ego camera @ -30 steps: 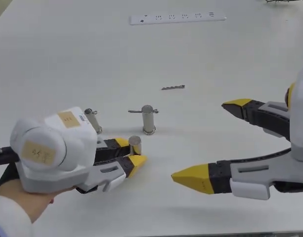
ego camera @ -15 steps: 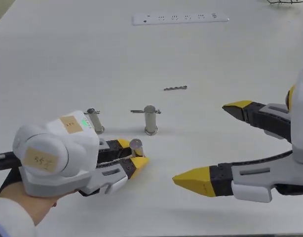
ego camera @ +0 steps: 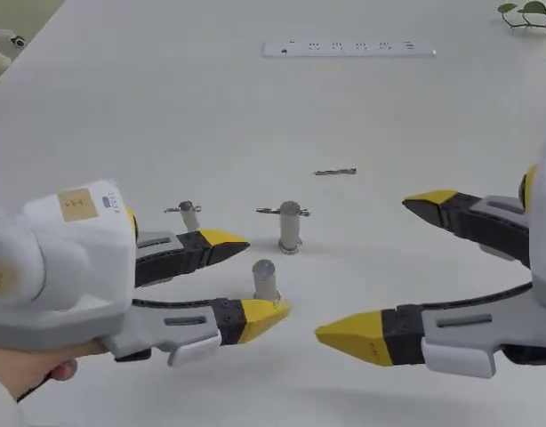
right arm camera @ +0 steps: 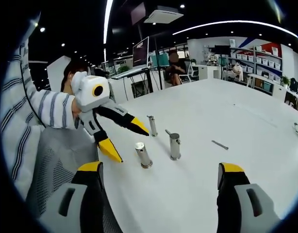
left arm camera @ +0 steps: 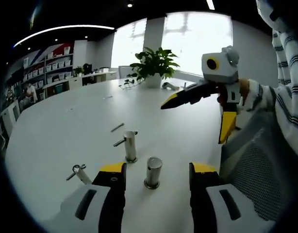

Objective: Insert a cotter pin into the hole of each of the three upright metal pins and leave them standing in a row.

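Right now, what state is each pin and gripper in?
Left metal pin: standing, cotter pin inserted.
Middle metal pin: upright, cotter pin inserted.
Nearest metal pin: upright, no cotter pin.
Loose cotter pin: lying flat on the table.
Left gripper: open around nearest metal pin.
Right gripper: open, empty.

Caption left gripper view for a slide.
Open left gripper brackets the bare metal pin; two cotter-pinned pins stand alongside, loose cotter pin beyond.

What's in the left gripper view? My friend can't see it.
A bare metal pin stands between the open jaws of the left hand-held gripper on a white table. Beyond it two pins carry cotter pins, and a loose cotter pin lies farther off.
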The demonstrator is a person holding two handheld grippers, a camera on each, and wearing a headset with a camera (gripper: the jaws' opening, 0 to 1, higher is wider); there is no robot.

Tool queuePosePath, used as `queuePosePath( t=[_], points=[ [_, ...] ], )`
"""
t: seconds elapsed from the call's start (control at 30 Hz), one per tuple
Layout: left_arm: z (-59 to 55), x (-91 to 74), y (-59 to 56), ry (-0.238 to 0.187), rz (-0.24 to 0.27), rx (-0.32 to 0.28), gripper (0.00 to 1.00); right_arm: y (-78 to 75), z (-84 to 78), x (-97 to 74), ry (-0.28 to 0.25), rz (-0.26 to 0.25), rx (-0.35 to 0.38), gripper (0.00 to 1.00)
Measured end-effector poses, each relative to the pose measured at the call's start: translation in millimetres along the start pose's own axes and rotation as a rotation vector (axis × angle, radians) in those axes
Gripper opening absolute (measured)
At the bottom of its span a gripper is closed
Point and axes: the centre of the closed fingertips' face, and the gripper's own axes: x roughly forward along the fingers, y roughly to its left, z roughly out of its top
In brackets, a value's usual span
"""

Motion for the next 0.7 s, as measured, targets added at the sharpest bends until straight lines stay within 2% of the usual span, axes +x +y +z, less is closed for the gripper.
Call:
queuePosePath(
  t=[0.13,0.2,0.27,0.33,0.53,0.7],
  points=[
    [-0.8,-8.6,-5.0,-0.01,-0.012,0.0,0.78,-1.4,2.7,0.0,0.006,0.001,-0.015,0.97],
    [0.0,-12.5,-7.7,-0.007,-0.011,0.003,0.84,-3.0,3.2,-1.0,0.012,-0.002,-0.022,0.97],
    [3.6,-16.4,-9.7,-0.023,-0.001,0.0,0.91,-6.9,4.1,-3.0,0.012,-0.01,-0.025,0.97],
    [5.3,-19.1,-14.8,-0.027,-0.017,-0.02,0.98,-11.9,3.3,-5.2,0.018,-0.016,-0.028,0.96],
    [1.5,-25.2,-19.8,-0.024,-0.007,-0.038,0.99,-26.8,10.0,-9.8,0.026,-0.025,-0.055,0.95],
    [-8.0,-28.0,-16.2,-0.008,0.019,-0.077,0.99,-40.7,23.0,-9.1,0.019,-0.031,-0.099,0.93]
  ],
)
